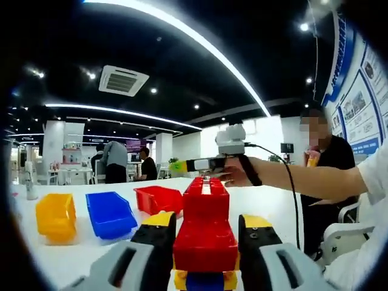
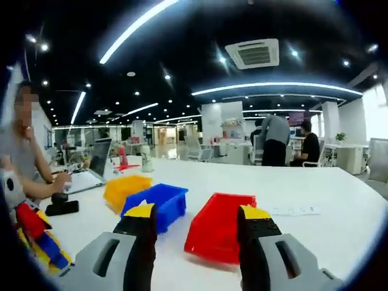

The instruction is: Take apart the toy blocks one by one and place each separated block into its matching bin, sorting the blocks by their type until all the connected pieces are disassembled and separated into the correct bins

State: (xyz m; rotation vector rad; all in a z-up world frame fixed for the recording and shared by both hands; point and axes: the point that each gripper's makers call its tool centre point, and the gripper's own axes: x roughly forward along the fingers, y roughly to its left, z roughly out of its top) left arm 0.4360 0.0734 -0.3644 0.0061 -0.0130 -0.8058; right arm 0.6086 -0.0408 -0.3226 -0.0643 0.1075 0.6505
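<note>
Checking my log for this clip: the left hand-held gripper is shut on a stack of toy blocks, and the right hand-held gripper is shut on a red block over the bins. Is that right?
Not quite. The left hand-held gripper does clamp the stack of red, yellow and blue plastic toy blocks, but in the right gripper view the right hand-held gripper is open and empty before the red plastic bin.

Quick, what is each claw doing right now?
Left claw: closed on the stack of toy blocks.
Right claw: open, holding nothing.
</note>
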